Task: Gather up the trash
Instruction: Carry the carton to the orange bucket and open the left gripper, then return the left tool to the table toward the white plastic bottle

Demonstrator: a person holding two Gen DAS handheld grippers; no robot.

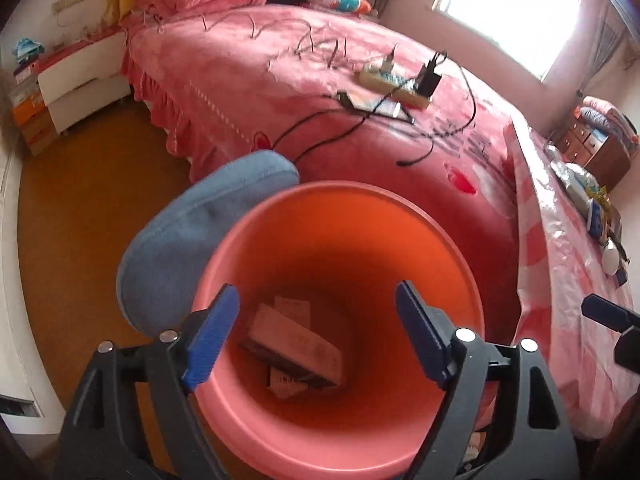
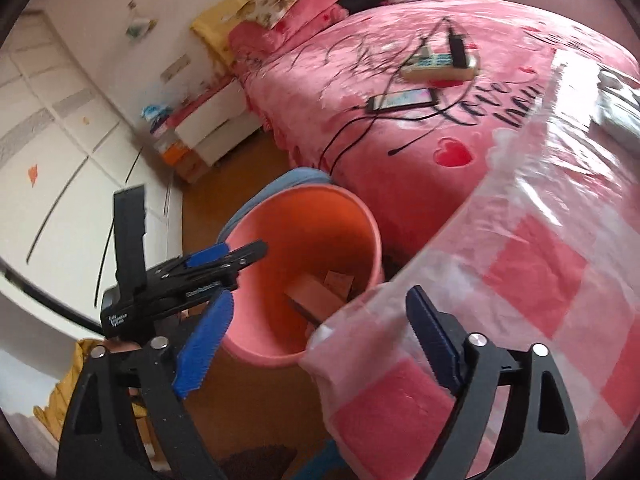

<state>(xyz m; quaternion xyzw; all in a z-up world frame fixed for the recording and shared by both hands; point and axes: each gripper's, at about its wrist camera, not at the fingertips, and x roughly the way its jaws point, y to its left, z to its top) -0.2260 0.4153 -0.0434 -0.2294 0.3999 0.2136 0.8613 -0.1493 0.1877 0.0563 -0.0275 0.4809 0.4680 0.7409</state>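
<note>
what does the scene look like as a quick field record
left gripper: jaws open, empty, above the bin mouth
right gripper: jaws open, empty, by the table corner
bin: pink, upright on the floor beside the bed
bin contents: cardboard boxes
table cover: pink checked plastic
on bed: power strip, phone

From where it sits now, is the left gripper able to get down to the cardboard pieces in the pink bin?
Probably yes. The left gripper is open over the bin's mouth, and nothing lies between it and the cardboard pieces at the bottom. The depth of the bin is the only doubt.
</note>
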